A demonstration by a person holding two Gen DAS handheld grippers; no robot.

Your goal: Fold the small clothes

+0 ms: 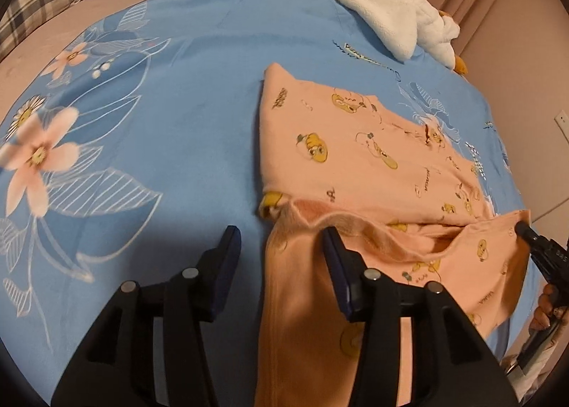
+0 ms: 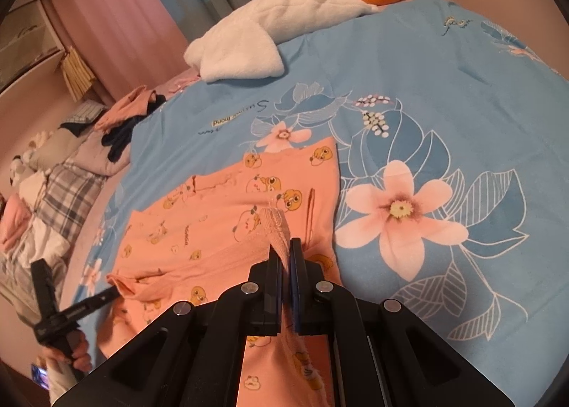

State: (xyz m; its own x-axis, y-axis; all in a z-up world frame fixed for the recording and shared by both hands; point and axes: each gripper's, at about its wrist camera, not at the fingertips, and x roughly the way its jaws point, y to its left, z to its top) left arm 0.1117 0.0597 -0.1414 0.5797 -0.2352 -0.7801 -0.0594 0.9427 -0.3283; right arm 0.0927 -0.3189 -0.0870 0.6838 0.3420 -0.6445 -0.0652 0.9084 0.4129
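Right wrist: right gripper (image 2: 286, 250) pinches peach garment (image 2: 220, 215) (left gapes).

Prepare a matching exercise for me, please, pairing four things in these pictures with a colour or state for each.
Column one:
1. left gripper
2. right gripper
3. plush goose
4. bedcover

Column two:
A. white
B. shut on the peach garment
C. blue with flowers
D. open, fingers apart

Pairs: 1-D, 2-B, 3-A, 4-C.
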